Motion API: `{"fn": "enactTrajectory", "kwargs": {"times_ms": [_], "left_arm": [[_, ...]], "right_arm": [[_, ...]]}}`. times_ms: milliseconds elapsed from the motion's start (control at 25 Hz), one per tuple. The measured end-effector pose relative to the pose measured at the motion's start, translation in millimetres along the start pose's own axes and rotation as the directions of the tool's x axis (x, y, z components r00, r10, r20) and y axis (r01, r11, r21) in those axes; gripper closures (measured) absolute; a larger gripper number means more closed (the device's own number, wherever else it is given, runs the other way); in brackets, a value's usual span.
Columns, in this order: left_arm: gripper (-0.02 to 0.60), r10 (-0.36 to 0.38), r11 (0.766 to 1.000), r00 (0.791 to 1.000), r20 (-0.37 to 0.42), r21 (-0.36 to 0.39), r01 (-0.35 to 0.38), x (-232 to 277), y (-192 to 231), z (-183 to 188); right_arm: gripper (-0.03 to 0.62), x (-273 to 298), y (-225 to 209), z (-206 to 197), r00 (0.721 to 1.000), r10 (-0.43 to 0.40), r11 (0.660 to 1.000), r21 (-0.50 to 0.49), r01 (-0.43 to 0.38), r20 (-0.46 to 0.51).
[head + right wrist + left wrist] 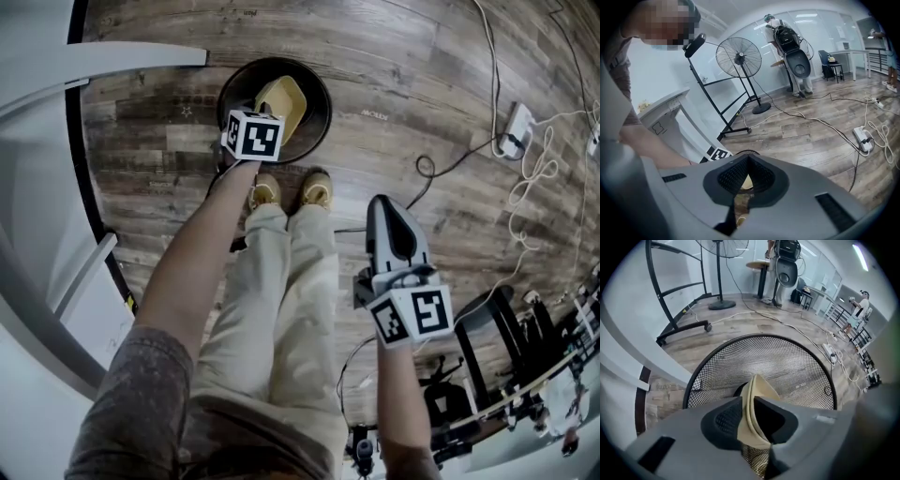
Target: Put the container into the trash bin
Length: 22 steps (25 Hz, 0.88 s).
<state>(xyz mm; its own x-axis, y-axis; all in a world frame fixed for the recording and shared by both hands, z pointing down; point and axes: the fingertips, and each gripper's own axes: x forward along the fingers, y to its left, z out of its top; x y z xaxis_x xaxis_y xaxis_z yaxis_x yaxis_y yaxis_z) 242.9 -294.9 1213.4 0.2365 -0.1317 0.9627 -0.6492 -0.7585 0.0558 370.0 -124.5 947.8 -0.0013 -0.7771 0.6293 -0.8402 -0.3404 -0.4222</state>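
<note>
A tan container hangs tilted over the mouth of the round black mesh trash bin on the wooden floor. My left gripper points steeply down at it, shut on the container's thin wall. In the left gripper view the container stands edge-on between the pads, with the bin's mesh right below and behind it, and the left gripper grips its rim. My right gripper hovers apart at the right, above the floor, shut with nothing in it. In its own view the right gripper shows only floor past its tips.
The person's shoes stand just before the bin. A white table and its black frame fill the left side. Cables and a power strip lie at the right, black stands at lower right. A floor fan stands farther off.
</note>
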Motion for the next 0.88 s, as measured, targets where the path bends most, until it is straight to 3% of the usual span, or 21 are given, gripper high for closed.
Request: {"fn": "enactTrajectory", "kwargs": {"times_ms": [320,480,880], "left_arm": [[0.506,-0.024,1.0,1.0,0.008,-0.02,0.025,-1.7,-3.9,1.5],[0.506,-0.03,0.999,0.999,0.011,0.018,0.029,-14.5,-6.8,3.8],[0.506,-0.049,0.998,0.997,0.06,0.052,0.046,-107.0,-9.6,41.8]], "right_arm": [[0.592,4.8,3.2,3.6,1.0,0.009,1.0,0.005,-0.009,0.002],[0.592,2.5,7.4,6.9,1.0,0.014,1.0,0.005,-0.014,0.007],[0.592,-28.1,51.2,67.5,0.997,0.058,0.998,-0.025,-0.056,0.051]]}}
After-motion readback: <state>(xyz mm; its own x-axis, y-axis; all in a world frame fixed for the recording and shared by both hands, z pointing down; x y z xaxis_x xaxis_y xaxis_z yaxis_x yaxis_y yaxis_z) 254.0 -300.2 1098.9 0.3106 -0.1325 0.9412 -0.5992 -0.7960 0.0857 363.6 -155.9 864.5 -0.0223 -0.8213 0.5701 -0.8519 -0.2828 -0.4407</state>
